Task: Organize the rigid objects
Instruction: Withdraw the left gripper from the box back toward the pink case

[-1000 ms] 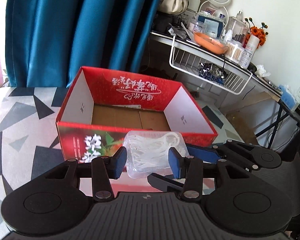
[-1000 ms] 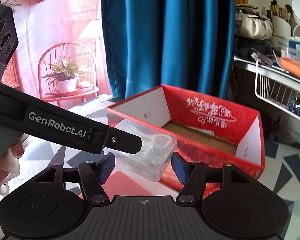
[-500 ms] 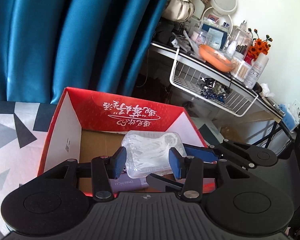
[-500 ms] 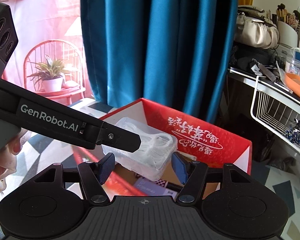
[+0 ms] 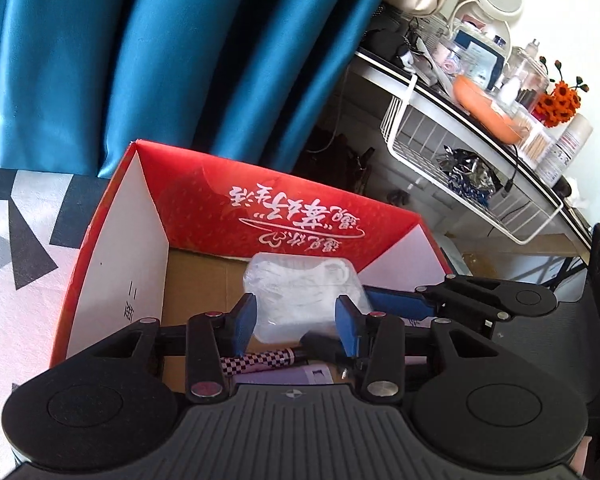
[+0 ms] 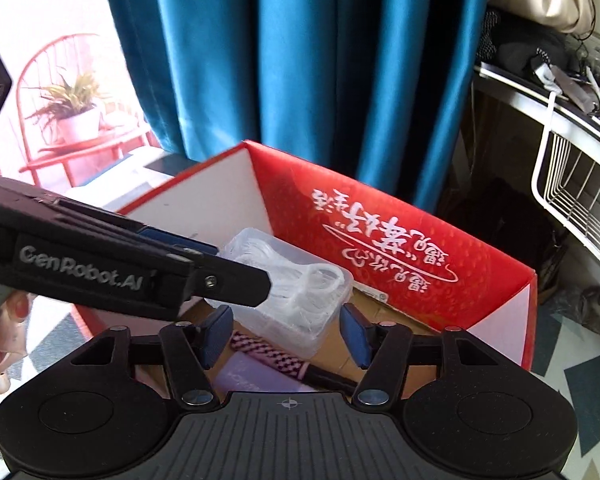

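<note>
Red carton (image 5: pixel 284 208), open-topped, directly below both grippers; white Chinese script on the far inner wall, upside down. Left gripper (image 5: pixel 296 326), lettered "GenRobot.AI", jaws just closing, pinching the clear floss-pick case (image 5: pixel 300 292). Right gripper (image 6: pixel 286 332), jaws likewise just closing, case between the pads, contact not discernible. Case apparently aloft over the cardboard floor, above a checkered pen (image 5: pixel 260 360); long axis unclear.

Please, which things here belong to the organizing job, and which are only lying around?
Belongs to the job:
clear floss box
red cardboard box
checkered pen, already inside the carton
purple booklet, also inside

Just lying about:
blue curtain
wire basket
orange flowers
potted plant
</note>
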The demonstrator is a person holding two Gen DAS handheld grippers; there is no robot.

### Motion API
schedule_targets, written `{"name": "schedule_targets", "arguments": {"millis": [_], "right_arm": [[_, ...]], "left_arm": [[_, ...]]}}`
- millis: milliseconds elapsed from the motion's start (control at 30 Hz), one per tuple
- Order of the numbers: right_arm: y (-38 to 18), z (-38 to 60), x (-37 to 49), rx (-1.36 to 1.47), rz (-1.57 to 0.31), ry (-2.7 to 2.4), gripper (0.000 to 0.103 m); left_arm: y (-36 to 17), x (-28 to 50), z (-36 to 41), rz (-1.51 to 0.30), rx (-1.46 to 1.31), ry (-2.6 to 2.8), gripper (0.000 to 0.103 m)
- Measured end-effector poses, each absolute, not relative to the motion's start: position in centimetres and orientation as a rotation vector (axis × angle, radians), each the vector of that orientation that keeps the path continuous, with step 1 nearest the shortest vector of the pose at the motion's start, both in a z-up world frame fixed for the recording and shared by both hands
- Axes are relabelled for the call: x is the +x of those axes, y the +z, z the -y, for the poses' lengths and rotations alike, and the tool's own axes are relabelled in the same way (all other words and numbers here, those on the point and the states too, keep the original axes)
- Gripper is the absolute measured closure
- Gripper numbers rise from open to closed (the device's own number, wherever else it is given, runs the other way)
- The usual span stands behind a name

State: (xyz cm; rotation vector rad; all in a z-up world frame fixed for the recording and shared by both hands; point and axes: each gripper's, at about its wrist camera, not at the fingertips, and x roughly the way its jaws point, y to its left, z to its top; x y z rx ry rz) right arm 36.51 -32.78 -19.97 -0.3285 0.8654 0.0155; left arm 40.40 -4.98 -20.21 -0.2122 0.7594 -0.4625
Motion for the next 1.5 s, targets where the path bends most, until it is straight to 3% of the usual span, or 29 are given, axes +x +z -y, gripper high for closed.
{"name": "schedule_targets", "arguments": {"millis": [67, 133, 400, 500, 600, 700, 767, 833, 1133, 1500], "right_arm": [[-20.2, 33.0, 37.1, -0.330, -0.877, -0.023, 0.068], [-20.5, 33.4, 37.6, -0.325, -0.893, -0.061, 0.077], [-21.0, 34.2, 36.8, -0.305, -0.909, -0.119, 0.076], [-20.4, 34.2, 36.2, -0.293, -0.899, -0.140, 0.064], [-19.7, 34.1, 35.3, -0.280, -0.886, -0.161, 0.047], [-18.8, 34.2, 34.3, -0.244, -0.869, -0.178, 0.027], [-18.1, 34.2, 33.5, -0.217, -0.855, -0.185, 0.007], [-17.5, 34.1, 32.5, -0.195, -0.841, -0.187, 0.001], [-16.2, 33.2, 27.5, -0.121, -0.785, -0.191, 0.000], [-19.0, 32.8, 18.8, -0.078, -0.740, -0.208, 0.000]], "left_arm": [[-20.6, 40.7, 5.0, -0.767, -0.214, -0.467, 0.069], [-20.7, 40.6, 5.1, -0.767, -0.205, -0.456, 0.069], [-19.4, 39.1, 4.7, -0.719, -0.106, -0.393, 0.069], [-18.6, 38.2, 4.4, -0.699, -0.065, -0.369, 0.067], [-17.8, 37.2, 4.1, -0.683, -0.036, -0.357, 0.057], [-17.0, 35.9, 3.7, -0.657, -0.009, -0.344, 0.031], [-16.5, 34.9, 3.3, -0.640, -0.006, -0.334, 0.006], [-16.0, 33.9, 3.0, -0.623, 0.005, -0.316, 0.001], [-14.8, 28.6, 1.8, -0.588, 0.048, -0.297, 0.000], [-18.1, 23.1, -0.2, -0.618, 0.027, -0.311, 0.000]]}}
